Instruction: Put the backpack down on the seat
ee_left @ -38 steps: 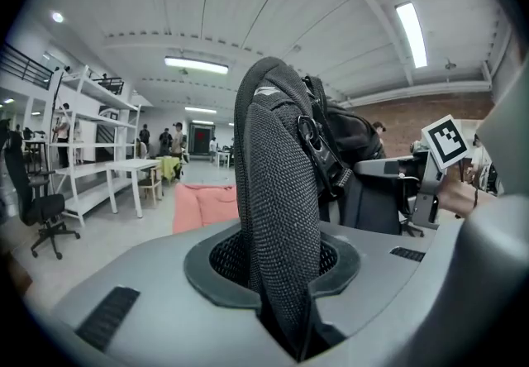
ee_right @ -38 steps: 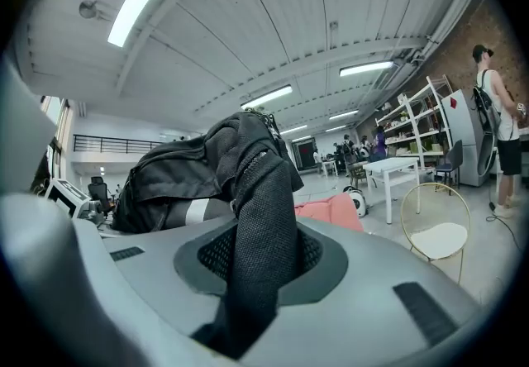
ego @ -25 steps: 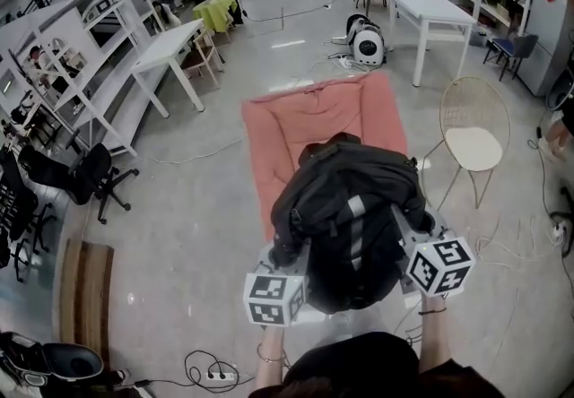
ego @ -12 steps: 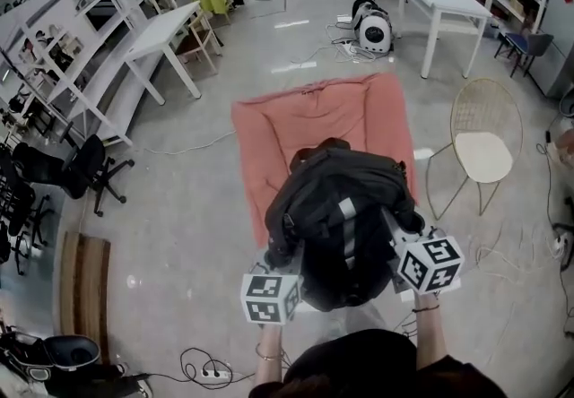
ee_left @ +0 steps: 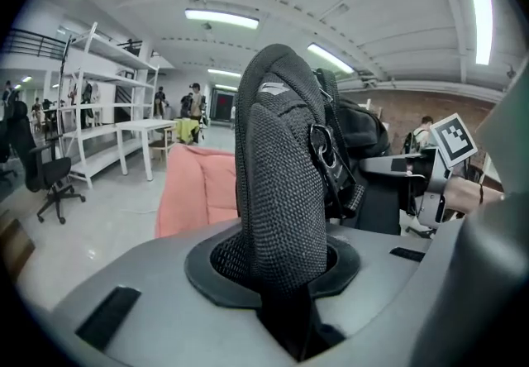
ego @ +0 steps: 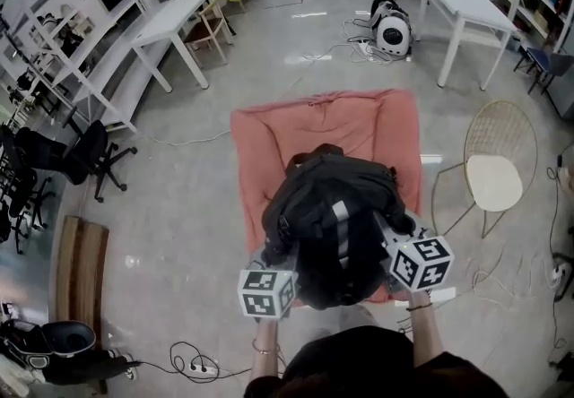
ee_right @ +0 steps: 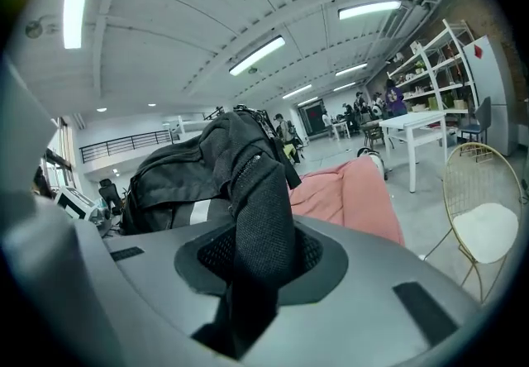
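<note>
Nearest, the left gripper [ee_left: 285, 307] is closed on a black mesh strap [ee_left: 277, 183] of the backpack [ego: 314, 199], and the strap is pinched tight between its jaws. The right gripper [ee_right: 248, 291] is closed on the other mesh strap [ee_right: 260, 208] in the same way. So the backpack is held by both straps, just in front of the person. It is seen over the near end of the pink soft seat [ego: 296, 132], which lies on the floor and reaches away to the far side. The job looks about half done. The backpack is at the seat, but it is not let go, and it cannot be told if its bottom rests on the pink cloth. What is left, most likely, is for it to be lowered all the way and for both straps to be freed. No writing can be read. Only black and white squares are shown on the marker cube [ego: 265, 293] of each gripper. A grey shiny stripe [ego: 341, 226] is seen down the backpack, and a small grey tag [ee_left: 273, 88] is sewn on the strap in the left gripper, but no brand can be made out. To the right a wire chair [ego: 498, 177] is standing, and far off white tables [ego: 175, 24] are set, with no signs on them.
</note>
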`<state>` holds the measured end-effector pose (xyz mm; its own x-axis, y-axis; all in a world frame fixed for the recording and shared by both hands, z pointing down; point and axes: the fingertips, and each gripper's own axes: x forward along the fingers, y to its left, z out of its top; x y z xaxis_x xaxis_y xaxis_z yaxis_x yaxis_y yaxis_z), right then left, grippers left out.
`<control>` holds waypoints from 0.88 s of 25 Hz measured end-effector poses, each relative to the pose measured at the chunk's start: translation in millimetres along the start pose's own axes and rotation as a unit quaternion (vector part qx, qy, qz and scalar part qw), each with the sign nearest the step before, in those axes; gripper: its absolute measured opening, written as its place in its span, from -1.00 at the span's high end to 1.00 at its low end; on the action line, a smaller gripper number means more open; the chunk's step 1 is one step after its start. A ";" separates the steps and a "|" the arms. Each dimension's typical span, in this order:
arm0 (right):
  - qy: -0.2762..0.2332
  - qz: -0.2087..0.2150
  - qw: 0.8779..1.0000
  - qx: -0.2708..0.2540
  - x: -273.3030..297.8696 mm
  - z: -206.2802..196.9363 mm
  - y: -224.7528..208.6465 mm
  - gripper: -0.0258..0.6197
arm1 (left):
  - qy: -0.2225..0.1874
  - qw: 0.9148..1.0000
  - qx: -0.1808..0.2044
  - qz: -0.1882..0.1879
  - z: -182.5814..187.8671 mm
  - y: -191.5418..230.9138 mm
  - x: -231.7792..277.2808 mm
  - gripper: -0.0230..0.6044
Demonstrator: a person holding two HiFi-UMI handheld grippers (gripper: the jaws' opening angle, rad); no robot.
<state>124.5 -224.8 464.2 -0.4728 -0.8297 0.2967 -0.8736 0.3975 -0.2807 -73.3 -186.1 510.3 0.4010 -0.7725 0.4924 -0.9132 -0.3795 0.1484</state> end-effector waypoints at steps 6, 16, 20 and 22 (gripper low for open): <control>0.027 0.021 0.999 -0.003 48.0 1.9 -16.7 0.64 | 0.017 0.999 -0.024 0.014 2.6 20.4 33.7 0.59; 0.068 0.041 0.997 0.005 121.8 -32.2 -41.0 0.64 | 0.047 0.997 -0.053 0.032 -26.3 59.5 95.0 0.60; 0.087 0.040 0.995 0.006 152.2 -42.1 -43.8 0.64 | 0.059 0.995 -0.068 0.032 -33.8 79.1 114.7 0.60; 0.095 0.039 0.995 0.007 167.6 -46.6 -44.4 0.64 | 0.063 0.995 -0.072 0.032 -36.3 90.2 124.0 0.60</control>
<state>78.7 -363.3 569.0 -0.5528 -0.7076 0.4400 -0.8328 0.4506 -0.3216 -108.6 -297.7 615.9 0.3384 -0.7194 0.6065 -0.9409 -0.2477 0.2311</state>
